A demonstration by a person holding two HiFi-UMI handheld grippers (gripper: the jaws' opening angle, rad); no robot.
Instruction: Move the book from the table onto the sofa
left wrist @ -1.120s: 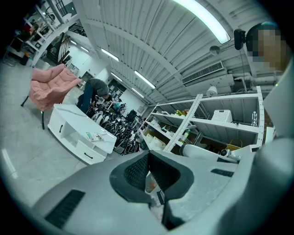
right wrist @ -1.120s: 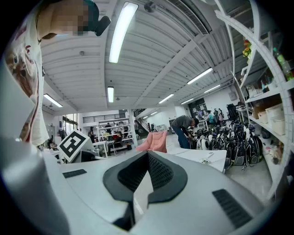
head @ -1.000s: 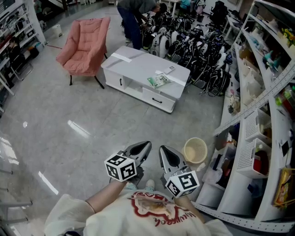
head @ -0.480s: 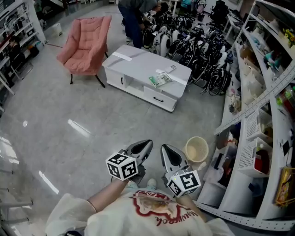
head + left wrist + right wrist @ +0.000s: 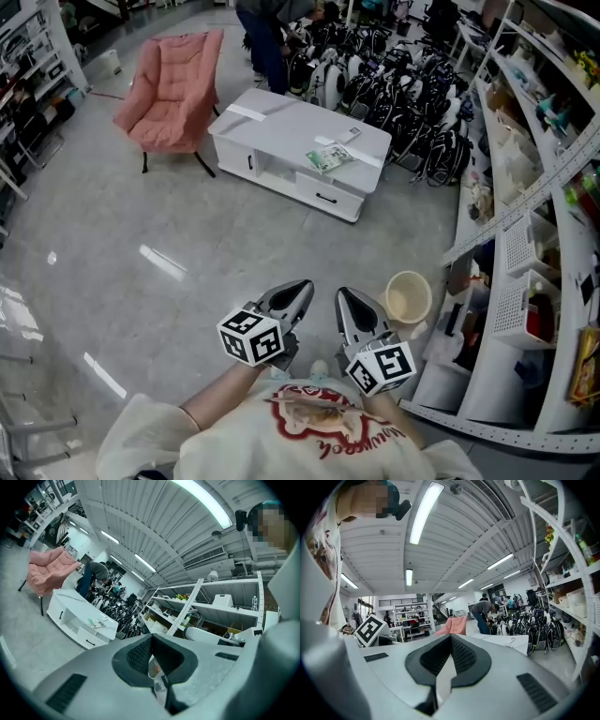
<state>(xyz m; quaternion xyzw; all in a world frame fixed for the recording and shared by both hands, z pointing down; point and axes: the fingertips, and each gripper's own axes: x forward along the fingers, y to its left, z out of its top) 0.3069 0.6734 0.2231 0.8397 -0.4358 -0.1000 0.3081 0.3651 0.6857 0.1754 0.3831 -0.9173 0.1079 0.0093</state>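
Note:
The book [image 5: 328, 157], thin with a green cover, lies on the right part of the low white table [image 5: 272, 127] far ahead. It also shows in the left gripper view as the book [image 5: 97, 623] on the table [image 5: 70, 606]. The pink sofa chair [image 5: 173, 86] stands left of the table. Both grippers are held side by side close to the person's chest, far from the table. My left gripper [image 5: 298, 289] is shut and empty, and so is my right gripper [image 5: 344, 296]. The right gripper view shows the sofa [image 5: 455, 625] beyond the shut jaws.
A person [image 5: 267, 42] bends over a crowd of black bags [image 5: 403, 84] behind the table. White shelving [image 5: 534, 197] runs along the right side. A pale round bucket [image 5: 408, 297] stands on the floor just right of my right gripper. Grey floor lies between me and the table.
Both grippers have edged slightly forward toward the table with the person; the jaws stay shut and empty.

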